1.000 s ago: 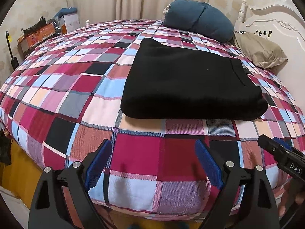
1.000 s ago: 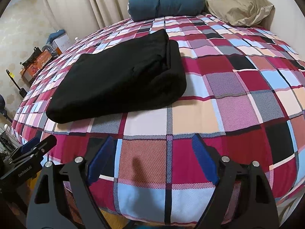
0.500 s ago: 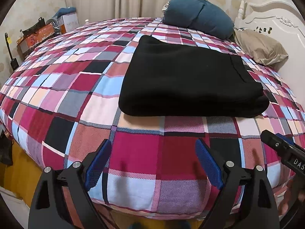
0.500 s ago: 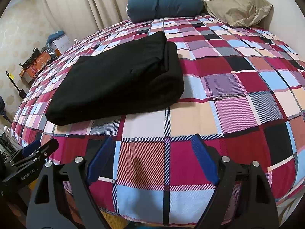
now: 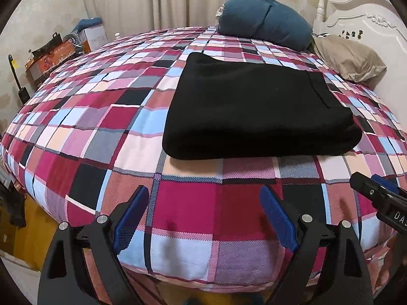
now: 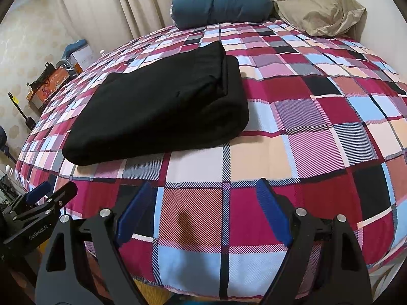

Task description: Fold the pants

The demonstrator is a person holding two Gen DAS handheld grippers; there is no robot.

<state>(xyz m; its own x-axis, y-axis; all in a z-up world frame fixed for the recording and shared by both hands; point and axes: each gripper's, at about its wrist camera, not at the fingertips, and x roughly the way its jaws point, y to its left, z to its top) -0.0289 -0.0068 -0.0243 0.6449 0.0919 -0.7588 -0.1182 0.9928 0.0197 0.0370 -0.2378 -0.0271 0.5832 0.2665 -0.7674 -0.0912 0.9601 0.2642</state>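
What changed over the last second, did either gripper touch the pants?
Neither. The folded black pants lie unmoved on the checked bedspread. The left gripper and right gripper remain open and empty; the views only drift slightly. Pillows unchanged.

Bare bed cover (image 5: 193, 211) ahead of both tongs. Folded pants (image 5: 254, 106) block centre; pillows (image 6: 221, 2) block far end.

At four o'clock in your left wrist view, the body of the right tongs (image 5: 386, 203) pokes in, and you can read white letters "DAS" before the frame edge cuts them off. At eight o'clock in your right wrist view, the left tongs (image 6: 38, 211) carry small white print, "GenRobot.AI". The lettering on the orange box (image 6: 49, 84) at ten o'clock is too blurred to read.
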